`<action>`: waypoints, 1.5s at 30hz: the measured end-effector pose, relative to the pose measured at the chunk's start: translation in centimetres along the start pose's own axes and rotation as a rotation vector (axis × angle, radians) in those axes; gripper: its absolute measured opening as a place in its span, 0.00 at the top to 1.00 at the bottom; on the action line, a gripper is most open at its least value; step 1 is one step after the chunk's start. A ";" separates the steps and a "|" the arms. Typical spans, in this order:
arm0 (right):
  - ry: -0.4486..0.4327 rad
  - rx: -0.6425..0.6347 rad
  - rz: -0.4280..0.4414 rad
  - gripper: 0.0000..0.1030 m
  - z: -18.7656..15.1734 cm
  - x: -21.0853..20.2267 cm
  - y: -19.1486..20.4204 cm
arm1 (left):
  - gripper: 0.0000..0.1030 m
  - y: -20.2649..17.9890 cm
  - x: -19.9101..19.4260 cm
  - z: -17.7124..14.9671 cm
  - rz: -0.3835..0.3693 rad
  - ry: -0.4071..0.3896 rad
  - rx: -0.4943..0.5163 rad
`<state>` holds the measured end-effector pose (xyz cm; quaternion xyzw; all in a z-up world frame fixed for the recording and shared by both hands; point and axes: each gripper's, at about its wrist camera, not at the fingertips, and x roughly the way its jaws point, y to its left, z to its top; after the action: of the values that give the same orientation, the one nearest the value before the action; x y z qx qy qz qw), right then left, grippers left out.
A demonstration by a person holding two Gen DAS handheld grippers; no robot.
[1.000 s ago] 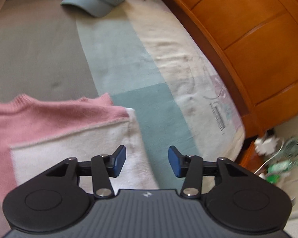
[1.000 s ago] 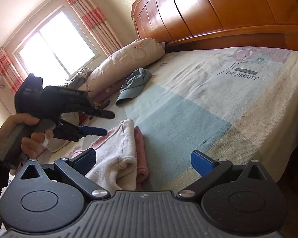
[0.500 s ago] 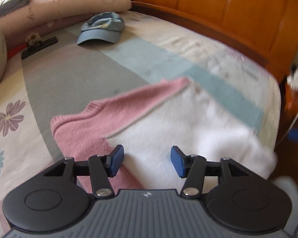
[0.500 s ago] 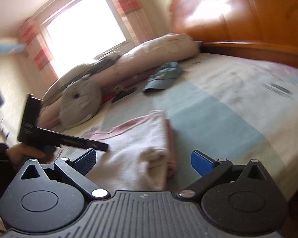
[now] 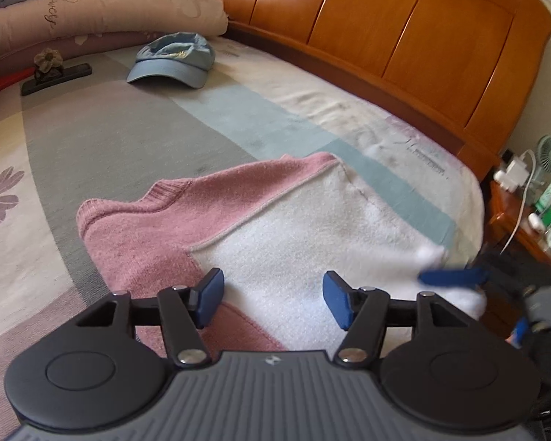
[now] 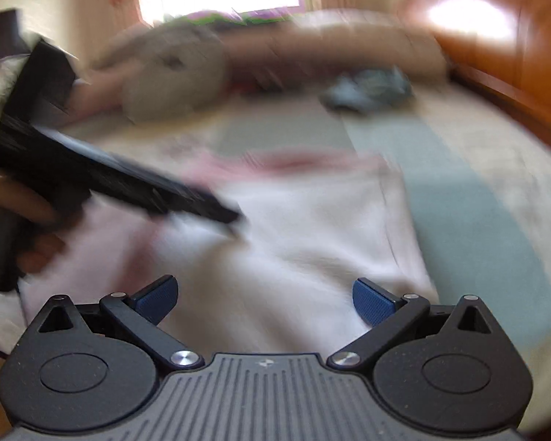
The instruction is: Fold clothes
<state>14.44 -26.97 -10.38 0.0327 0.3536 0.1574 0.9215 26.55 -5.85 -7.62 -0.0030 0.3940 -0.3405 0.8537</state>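
A pink and white sweater (image 5: 283, 228) lies folded on the bed, its pink collar toward the pillows. My left gripper (image 5: 273, 299) hovers over its near edge, jaws opening, with nothing pinched between the blue pads. In the blurred right wrist view the same sweater (image 6: 312, 235) spreads below my right gripper (image 6: 264, 299), which is open and holds nothing. The left gripper's black body (image 6: 103, 176) crosses that view from the left, held by a hand (image 6: 22, 213). A blue fingertip (image 5: 448, 277) of the right gripper shows blurred at the right of the left wrist view.
A blue cap (image 5: 172, 60) lies farther up the bed near long pillows (image 5: 103, 11). A dark flat object (image 5: 55, 79) rests at the left. The wooden headboard (image 5: 404, 44) runs along the right, with a nightstand (image 5: 525, 220) carrying a fan, charger and bottles.
Both grippers swung round to face along the bed toward the pillows and window. The left jaws have widened. The sweater now lies directly below both grippers.
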 end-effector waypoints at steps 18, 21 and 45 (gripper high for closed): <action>0.065 -0.033 0.110 0.00 1.0 2.1 6.1 | 0.30 0.0 -5.4 0.5 0.038 -0.062 0.015; 0.064 -0.005 0.085 0.00 -0.2 1.5 5.6 | 0.30 0.6 -6.2 0.1 0.036 -0.068 0.010; -0.102 0.076 -0.193 0.00 1.8 -4.9 -2.8 | 0.28 0.1 -1.0 -2.6 -0.114 -0.031 -0.075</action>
<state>12.98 -31.03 -6.35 0.0412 0.3136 0.0527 0.9472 24.37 -4.50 -8.75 -0.0628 0.3925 -0.3735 0.8382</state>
